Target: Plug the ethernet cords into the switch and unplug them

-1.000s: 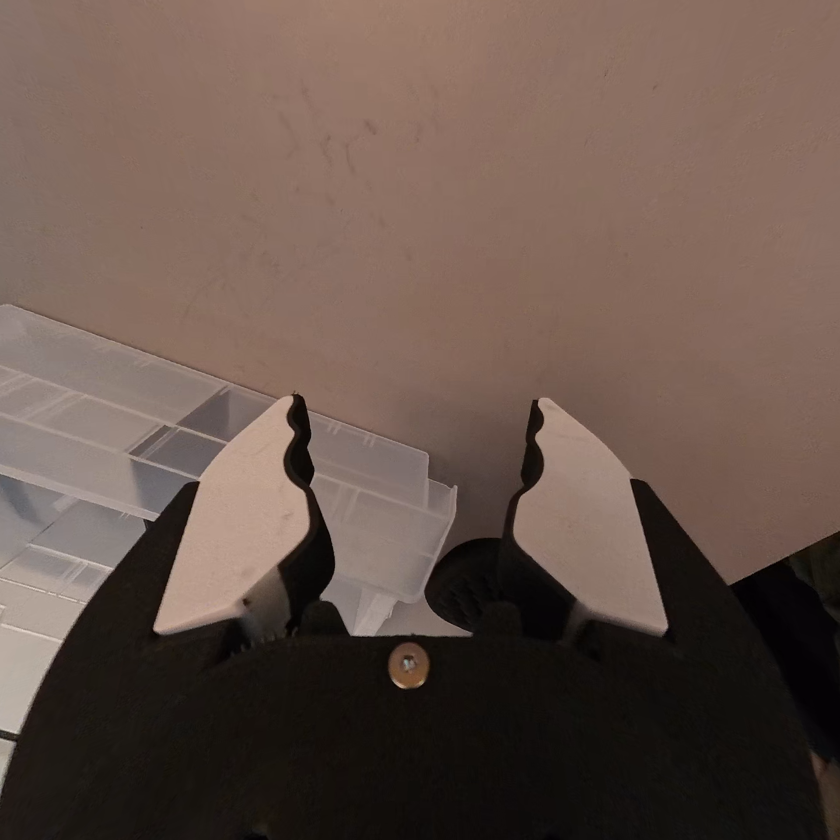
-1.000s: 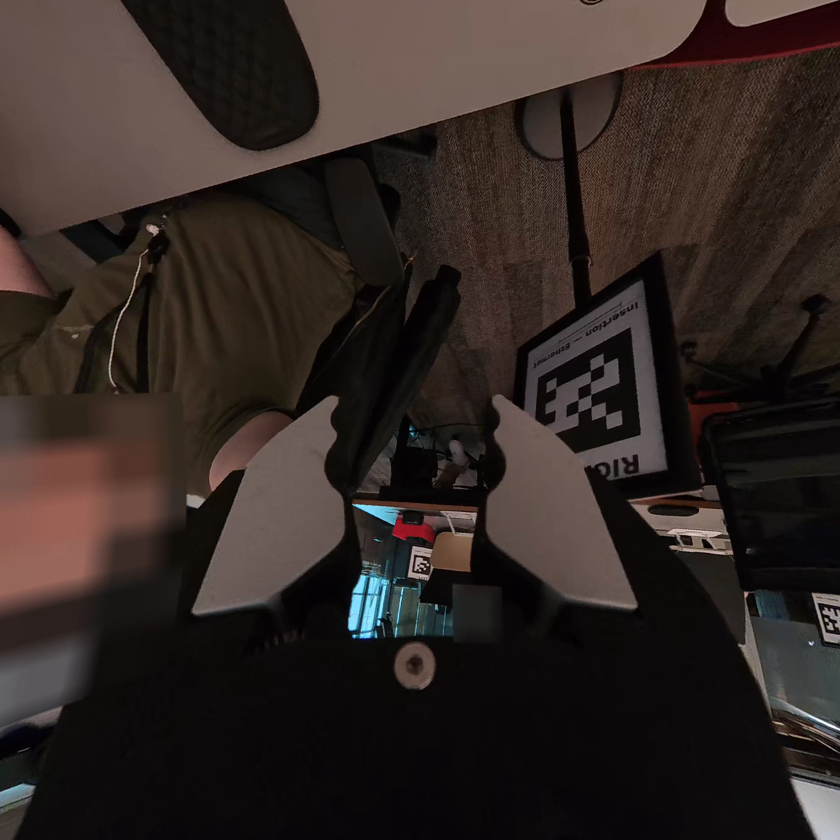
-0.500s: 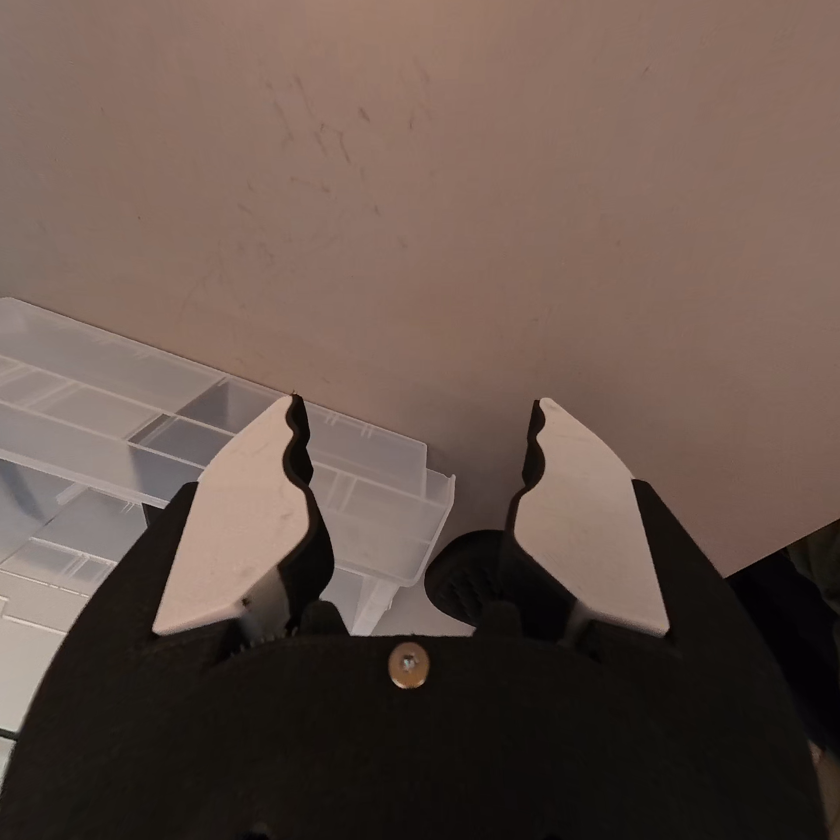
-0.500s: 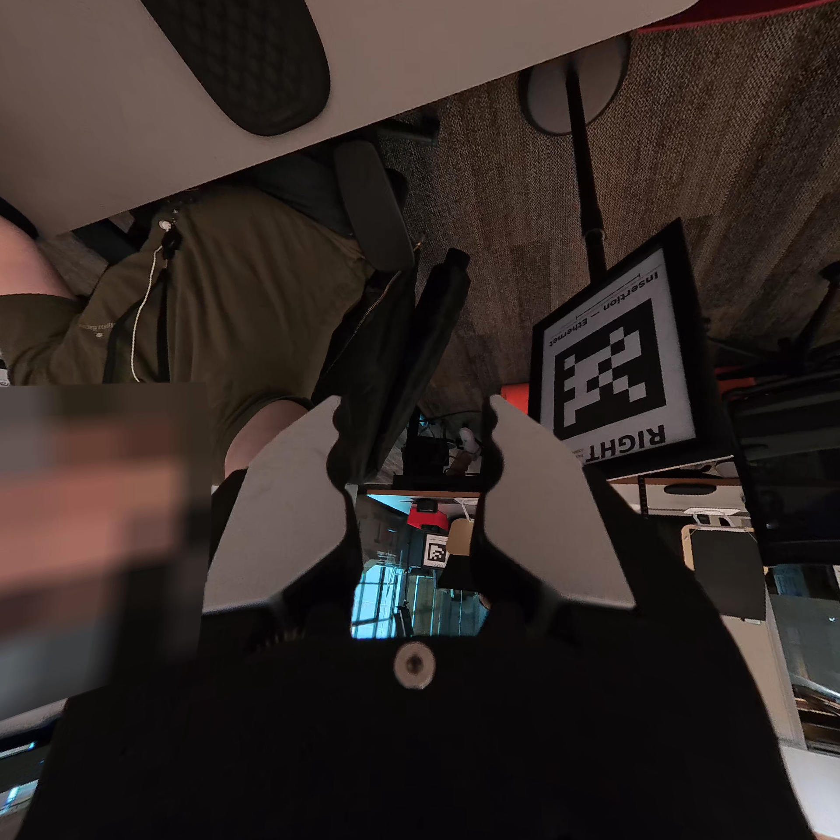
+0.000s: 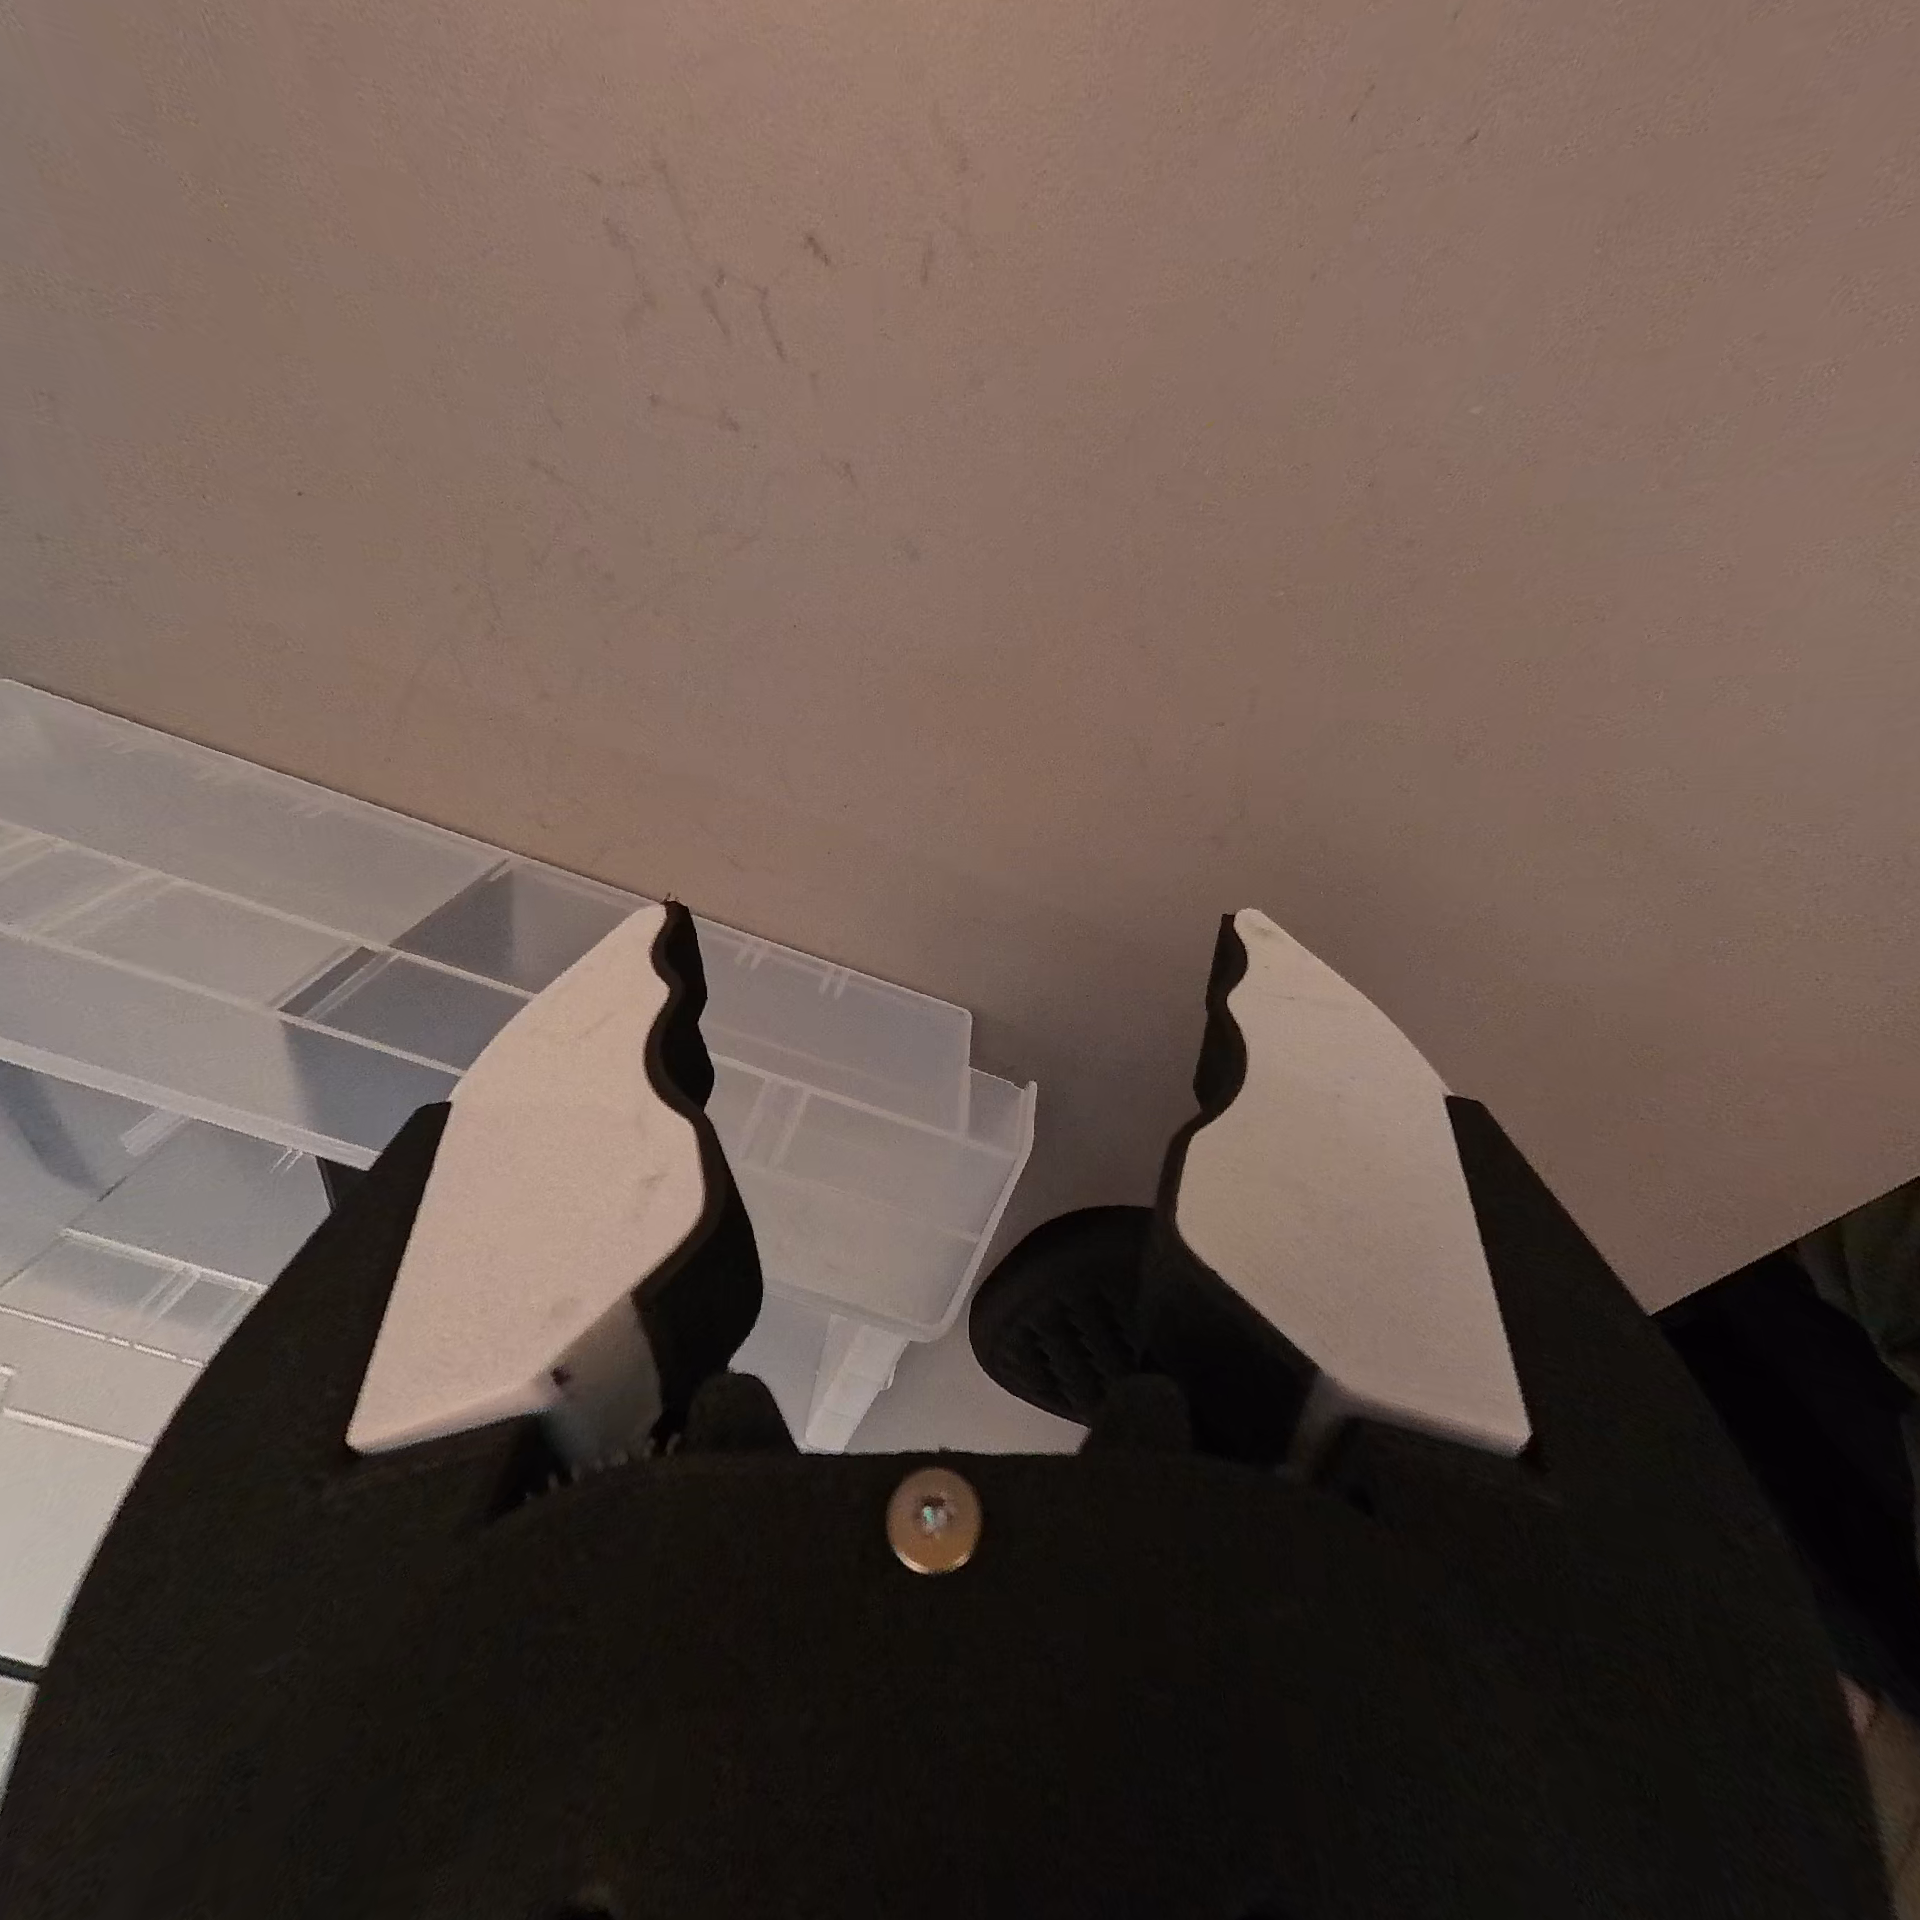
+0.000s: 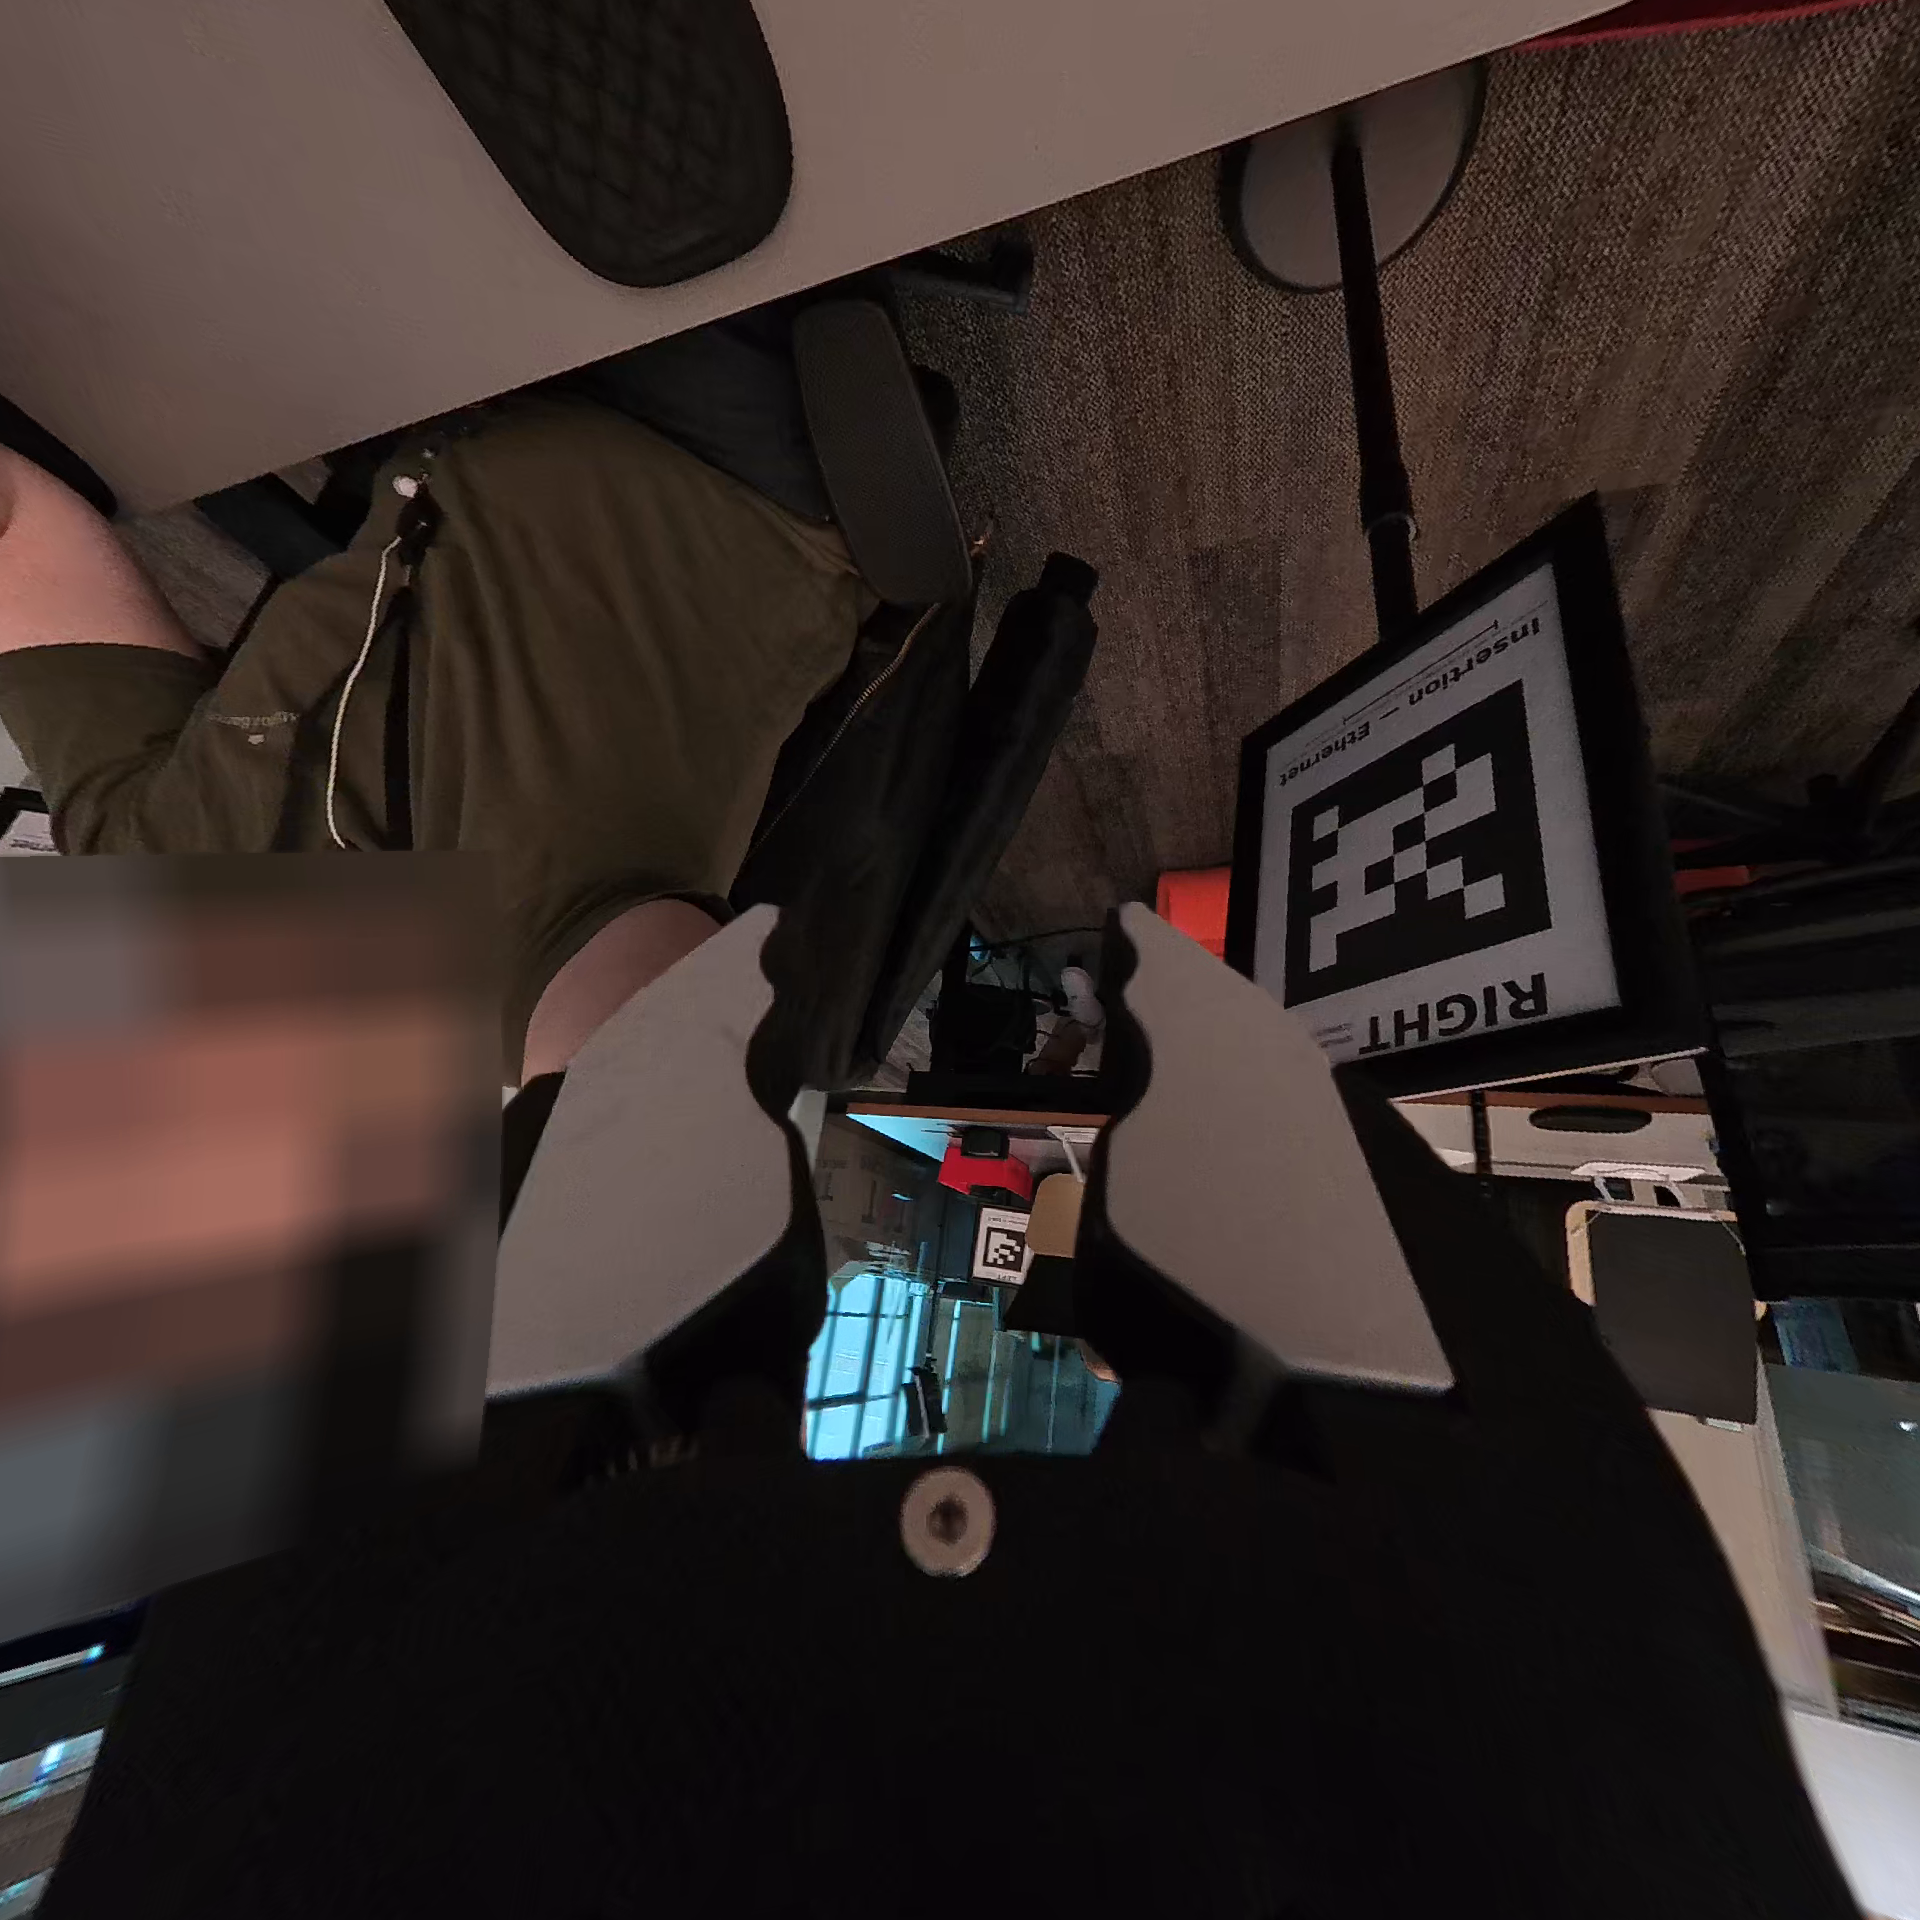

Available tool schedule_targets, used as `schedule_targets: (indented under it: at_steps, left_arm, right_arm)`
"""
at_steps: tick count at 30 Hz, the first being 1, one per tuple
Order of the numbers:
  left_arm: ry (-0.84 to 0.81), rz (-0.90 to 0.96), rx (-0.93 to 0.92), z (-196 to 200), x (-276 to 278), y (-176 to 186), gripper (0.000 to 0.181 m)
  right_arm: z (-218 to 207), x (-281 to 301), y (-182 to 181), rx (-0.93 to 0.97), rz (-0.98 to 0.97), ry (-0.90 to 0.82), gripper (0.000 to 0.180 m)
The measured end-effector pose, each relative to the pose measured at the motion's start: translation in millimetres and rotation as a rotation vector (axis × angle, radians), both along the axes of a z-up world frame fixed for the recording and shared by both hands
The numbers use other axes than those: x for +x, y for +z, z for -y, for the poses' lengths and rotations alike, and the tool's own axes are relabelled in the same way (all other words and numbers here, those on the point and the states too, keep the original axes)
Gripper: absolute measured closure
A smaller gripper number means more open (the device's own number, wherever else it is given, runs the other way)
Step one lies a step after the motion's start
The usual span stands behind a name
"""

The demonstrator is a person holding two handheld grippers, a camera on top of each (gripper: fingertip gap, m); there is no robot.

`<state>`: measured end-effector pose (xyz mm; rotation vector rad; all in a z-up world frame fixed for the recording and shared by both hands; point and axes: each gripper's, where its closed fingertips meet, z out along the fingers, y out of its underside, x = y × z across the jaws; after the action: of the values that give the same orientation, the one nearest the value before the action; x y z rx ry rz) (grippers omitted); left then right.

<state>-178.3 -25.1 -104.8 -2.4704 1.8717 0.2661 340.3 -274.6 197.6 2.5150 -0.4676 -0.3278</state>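
Observation:
No ethernet cord or switch shows in either view. My left gripper [image 5: 951,925] is open and empty, low over a bare pale table top [image 5: 1039,468]. My right gripper [image 6: 945,920] is open and empty too; its view is turned upside down and looks away from the table, towards a seated person in an olive jacket [image 6: 540,665] and the room behind.
A clear plastic compartment box [image 5: 312,987] lies on the table left of my left gripper. A dark oval pad [image 6: 613,125] sits near the table edge [image 6: 935,177]. A framed black-and-white marker sign [image 6: 1423,831] on a pole, a black chair [image 6: 977,769] and carpet floor lie beyond. Some 65 cm of space lies between my two pairs of fingers.
The left view has crept slightly forward over the table. The right view has shifted, so the marker sign and the person slid across the picture. Both grippers stay open.

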Motion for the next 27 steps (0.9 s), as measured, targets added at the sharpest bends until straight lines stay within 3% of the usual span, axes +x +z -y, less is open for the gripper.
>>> schedule_targets:
  at_steps: [5,27]
  left_arm:
    - [-0.003,-0.006,-0.001,0.8,-0.2,-0.6,0.088]
    - [0.0,-0.003,-0.005,1.1,-0.3,-0.9,0.085]
  right_arm:
    - [7.7,8.1,1.6,-0.047,0.053,-0.071,0.123]
    - [9.2,-3.5,3.4,-0.053,0.013,0.013,0.123]
